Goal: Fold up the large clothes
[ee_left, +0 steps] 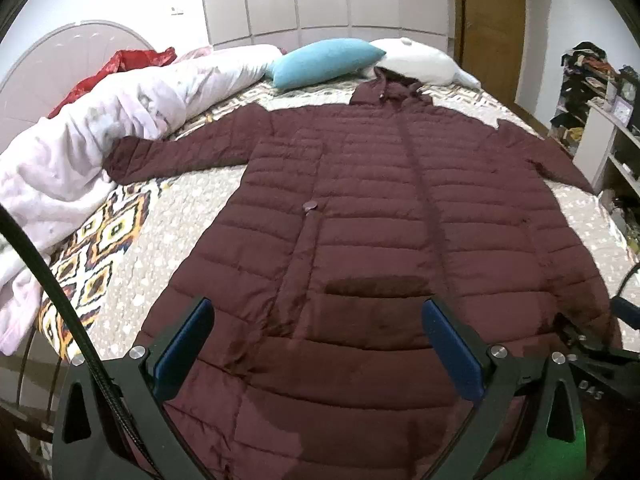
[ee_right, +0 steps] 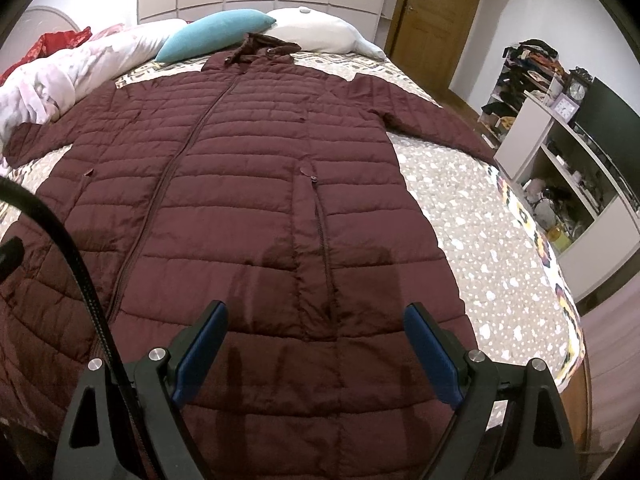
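Coat, left wrist view: maroon quilted coat (ee_left: 360,200) lies flat, front up, on the patterned bedspread (ee_left: 160,220); hood end points toward the pillows, hem toward the camera.
Sleeves, left wrist view: one sleeve (ee_left: 180,152) stretches out to the left, its cuff touching the crumpled pale duvet (ee_left: 80,140); the other sleeve runs off toward the right edge of the bed.
Left gripper: left gripper (ee_left: 318,340) hangs above the coat's lower part with its blue-padded fingers (ee_left: 184,344) wide apart and nothing between them.
Neighbour tool, left wrist view: part of a second black tool shows at the lower right edge, over the coat's hem; its jaw state cannot be read from this view.
Background, left wrist view: teal pillow (ee_left: 324,62) and white pillow (ee_left: 416,58) lie beyond the hood; pale wardrobe doors and a wooden door (ee_left: 492,24) stand behind.
Coat, right wrist view: the same coat (ee_right: 240,160) spreads over the bed, central zip (ee_right: 192,136) closed, a pocket zip (ee_right: 320,220) on the near panel.
Right gripper: right gripper (ee_right: 316,340) hovers over the hem region, fingers (ee_right: 436,356) spread, holding nothing.
Surroundings, right wrist view: white shelving unit (ee_right: 560,152) with clutter and two clocks stands beside the bed at right; the teal pillow (ee_right: 212,32) touches the hood's side.
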`<state>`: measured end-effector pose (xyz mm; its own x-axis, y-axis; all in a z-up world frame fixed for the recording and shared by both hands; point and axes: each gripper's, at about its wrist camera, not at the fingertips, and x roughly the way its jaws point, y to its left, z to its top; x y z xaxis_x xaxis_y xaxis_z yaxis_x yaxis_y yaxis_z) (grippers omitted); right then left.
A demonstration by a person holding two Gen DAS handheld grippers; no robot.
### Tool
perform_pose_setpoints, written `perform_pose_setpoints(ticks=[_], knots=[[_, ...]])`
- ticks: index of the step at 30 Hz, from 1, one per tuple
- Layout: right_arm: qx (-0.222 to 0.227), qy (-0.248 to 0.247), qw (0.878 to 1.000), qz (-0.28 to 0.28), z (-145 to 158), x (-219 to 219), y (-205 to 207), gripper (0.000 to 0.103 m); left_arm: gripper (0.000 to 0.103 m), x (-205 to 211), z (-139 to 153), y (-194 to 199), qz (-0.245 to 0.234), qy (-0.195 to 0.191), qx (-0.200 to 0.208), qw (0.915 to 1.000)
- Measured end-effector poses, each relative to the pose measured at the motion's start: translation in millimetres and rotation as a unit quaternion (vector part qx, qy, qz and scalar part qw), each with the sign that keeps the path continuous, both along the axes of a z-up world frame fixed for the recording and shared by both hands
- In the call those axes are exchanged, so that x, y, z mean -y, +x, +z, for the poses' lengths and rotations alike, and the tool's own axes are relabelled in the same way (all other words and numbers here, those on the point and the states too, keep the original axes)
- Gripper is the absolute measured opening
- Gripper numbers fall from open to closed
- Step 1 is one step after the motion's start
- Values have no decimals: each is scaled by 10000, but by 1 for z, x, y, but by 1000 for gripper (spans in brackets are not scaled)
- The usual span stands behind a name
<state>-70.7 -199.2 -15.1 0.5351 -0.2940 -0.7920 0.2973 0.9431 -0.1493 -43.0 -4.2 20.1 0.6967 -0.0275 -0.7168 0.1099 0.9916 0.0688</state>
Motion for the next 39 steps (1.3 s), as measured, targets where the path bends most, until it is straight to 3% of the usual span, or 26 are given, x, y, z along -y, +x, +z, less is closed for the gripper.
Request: perform_pose_setpoints(ticks=[14,30,39], knots=[[5,9,10000,-54,2,1,-5,93,103,-10,8,-12,384,243,256,9986],[-1,-34,10000,-30,2,-2,-6,93,103,-14,8,-14,341,186,240,9990],[-41,-40,10000,-40,0,-4,-5,93,103,-26,22,-22,478,24,839,9953]])
